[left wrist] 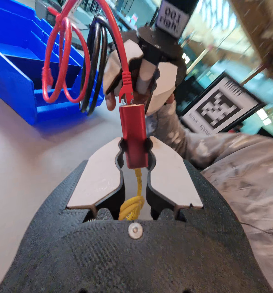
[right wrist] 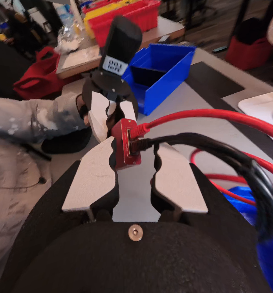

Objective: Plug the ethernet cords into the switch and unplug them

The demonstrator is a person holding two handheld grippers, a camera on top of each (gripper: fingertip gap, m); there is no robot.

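Observation:
My left gripper (left wrist: 135, 141) is shut on a small red switch box (left wrist: 132, 123) and holds it above the table. A yellow cord (left wrist: 139, 182) runs from the switch's near end back between my fingers. A red cord (left wrist: 126, 82) enters its far end. In the right wrist view, the red plug (right wrist: 139, 130) and a black plug (right wrist: 140, 145) sit in the ports on the switch (right wrist: 121, 150). My right gripper (right wrist: 136, 142) is open, with its jaws on either side of that face and the black plug. It also shows in the left wrist view (left wrist: 131, 95). The left gripper (right wrist: 115, 123) shows behind the switch.
A blue bin (left wrist: 21, 71) stands at the left with coils of red and black cord (left wrist: 94, 63) hanging before it. A framed marker board (left wrist: 218, 107) leans at the right. Another blue bin (right wrist: 161, 79), a black mat (right wrist: 212, 76) and a white board (right wrist: 259, 107) lie on the table.

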